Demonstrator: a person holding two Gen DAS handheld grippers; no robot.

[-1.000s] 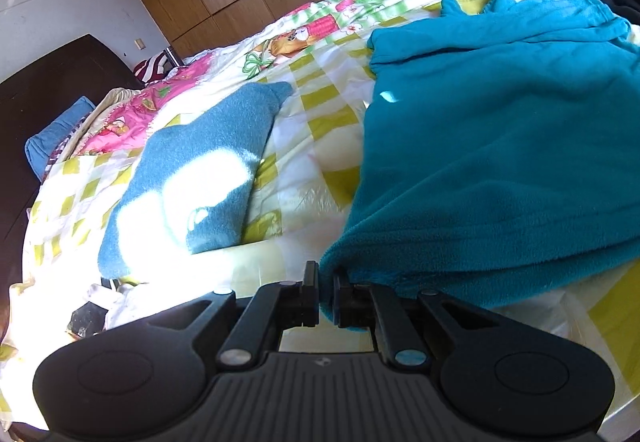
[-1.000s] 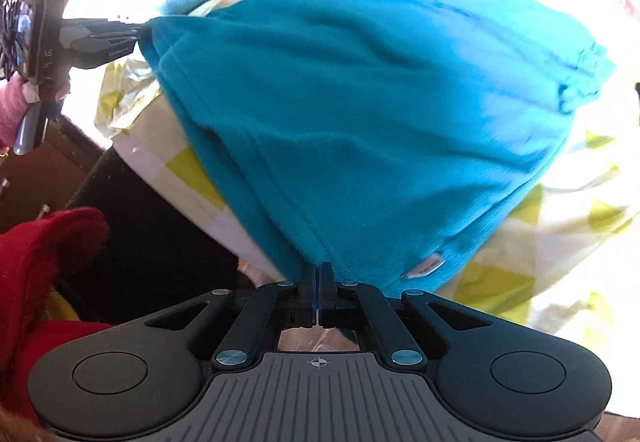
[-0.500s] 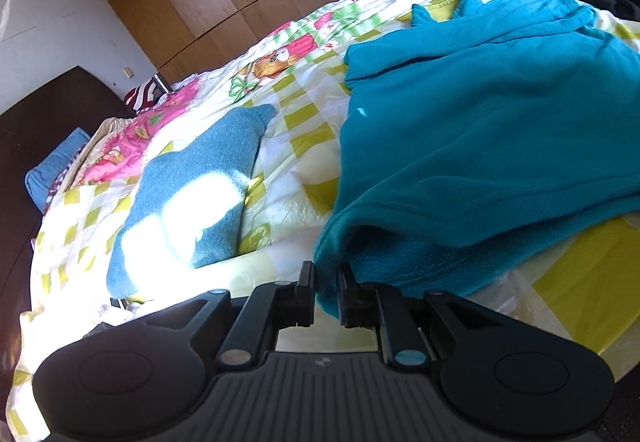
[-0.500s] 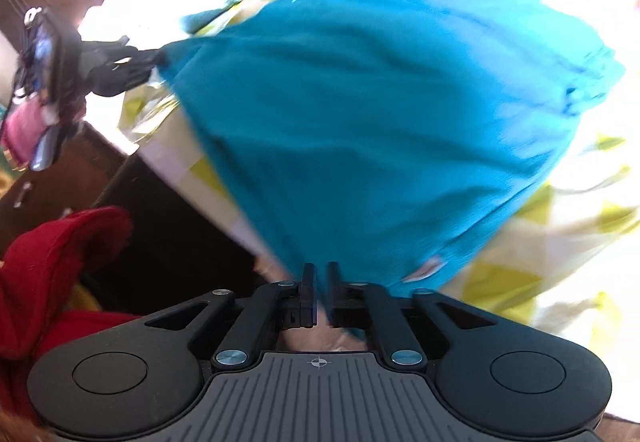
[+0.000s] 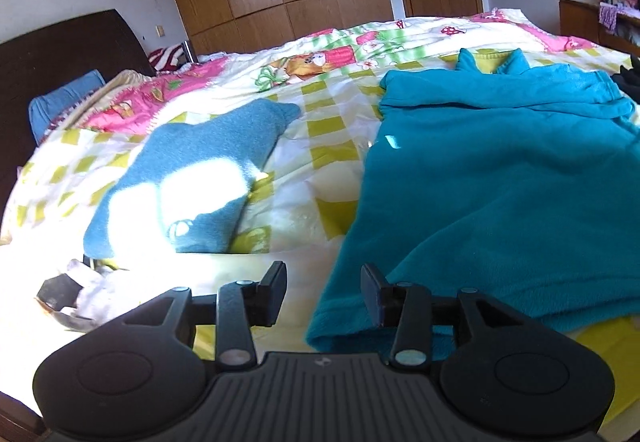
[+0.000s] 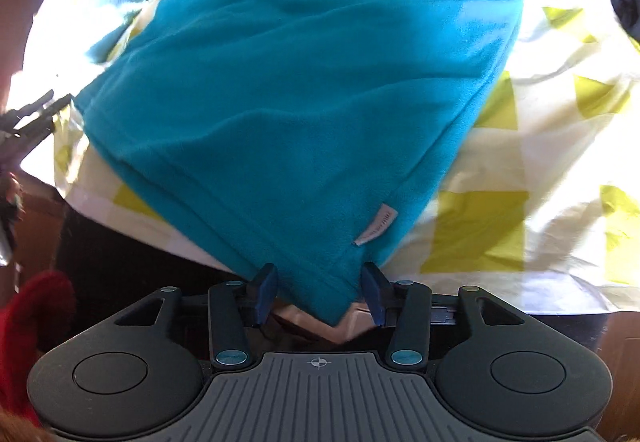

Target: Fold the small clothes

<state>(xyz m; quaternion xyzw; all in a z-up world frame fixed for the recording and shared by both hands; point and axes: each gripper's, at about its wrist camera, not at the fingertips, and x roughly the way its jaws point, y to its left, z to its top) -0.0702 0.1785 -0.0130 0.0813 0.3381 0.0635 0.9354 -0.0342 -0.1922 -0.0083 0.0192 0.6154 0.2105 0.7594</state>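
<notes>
Along the bed's near edge, left tool (image 5: 324, 292) and right tool (image 6: 318, 292) just opened wide, pads off the teal fleece garment (image 6: 304, 90); its right corner overhangs, so it might slide off.

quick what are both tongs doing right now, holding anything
Left tongs: open, just been opening, fleece corner released.
Right tongs: open, just been opening, fleece corner between them, not pinched.
</notes>
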